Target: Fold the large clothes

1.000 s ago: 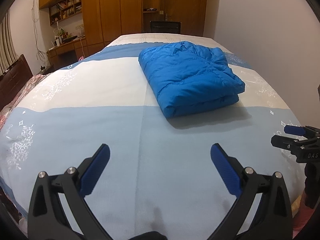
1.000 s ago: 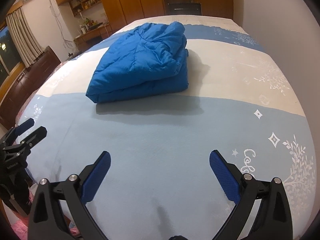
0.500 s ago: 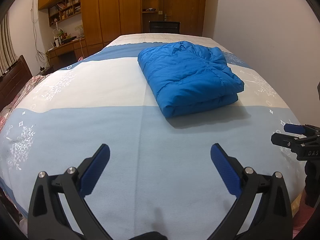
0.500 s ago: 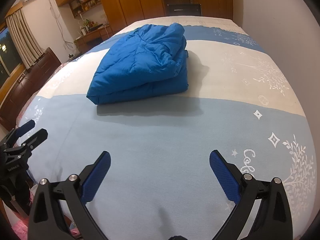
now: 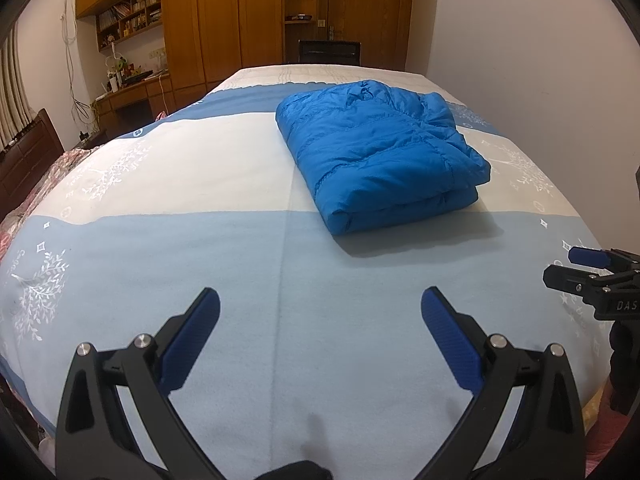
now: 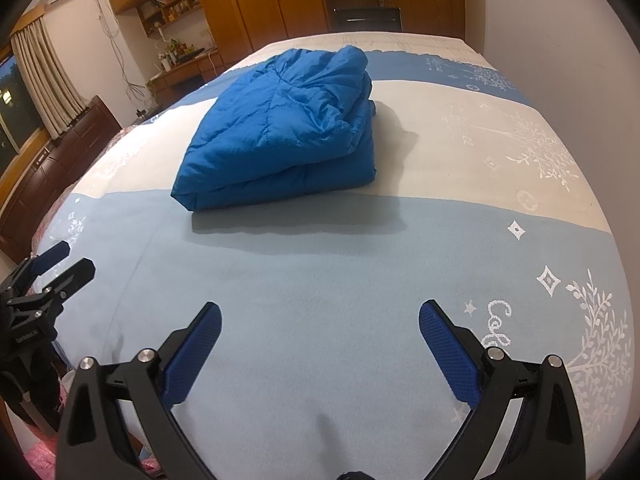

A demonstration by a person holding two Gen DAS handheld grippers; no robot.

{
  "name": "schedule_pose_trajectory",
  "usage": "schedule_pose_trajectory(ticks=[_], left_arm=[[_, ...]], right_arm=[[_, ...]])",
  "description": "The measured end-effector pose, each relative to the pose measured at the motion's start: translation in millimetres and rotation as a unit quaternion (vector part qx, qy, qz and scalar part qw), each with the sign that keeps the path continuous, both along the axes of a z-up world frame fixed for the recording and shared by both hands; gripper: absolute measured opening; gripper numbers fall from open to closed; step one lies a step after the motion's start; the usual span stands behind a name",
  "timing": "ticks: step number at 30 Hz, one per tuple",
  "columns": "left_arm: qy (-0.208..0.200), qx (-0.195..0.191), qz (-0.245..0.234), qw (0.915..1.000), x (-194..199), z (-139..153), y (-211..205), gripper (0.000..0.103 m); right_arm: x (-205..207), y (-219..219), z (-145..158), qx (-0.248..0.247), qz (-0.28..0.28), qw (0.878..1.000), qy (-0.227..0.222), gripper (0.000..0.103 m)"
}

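A big blue puffy jacket [image 5: 380, 152] lies folded into a thick, neat bundle on the bed [image 5: 180, 168]. It sits on the cream stripe of the bed cover, a bit past the middle, and its near edge comes right up to the pale blue stripe. It casts a dark shadow on the blue part in front of it. The left gripper [image 5: 320, 312] hangs over the near end of the bed, well apart from the jacket. Its two blue pads [image 5: 192, 340] are spread wide and there is nothing between them. The right gripper [image 6: 320, 328] is over the near end too, also spread wide with nothing in it, and also well away from the jacket. Each gripper shows at the edge of the other one's view, so they are side by side. The bed cover has white trees and stars on it near the sides. Behind the bed stand tall brown wooden cupboards [image 5: 224, 20] and a desk [image 5: 132, 92] with small things on it, though they are too small and blurry to name. A plain white wall [image 5: 520, 40] runs along the right side of the bed.
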State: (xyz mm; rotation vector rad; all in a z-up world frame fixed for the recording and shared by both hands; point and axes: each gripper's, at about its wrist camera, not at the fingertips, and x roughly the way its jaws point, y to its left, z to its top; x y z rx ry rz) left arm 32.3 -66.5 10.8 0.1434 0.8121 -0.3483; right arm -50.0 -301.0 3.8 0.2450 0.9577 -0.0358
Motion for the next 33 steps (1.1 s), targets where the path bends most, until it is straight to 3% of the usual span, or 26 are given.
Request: schedule_pose_trajectory(ticks=[33], left_arm=[[0.01, -0.001, -0.01, 0.9999, 14, -5, 8, 0.1]], right_arm=[[4, -1, -5, 0.001, -0.003, 1.0, 0.005, 0.099]])
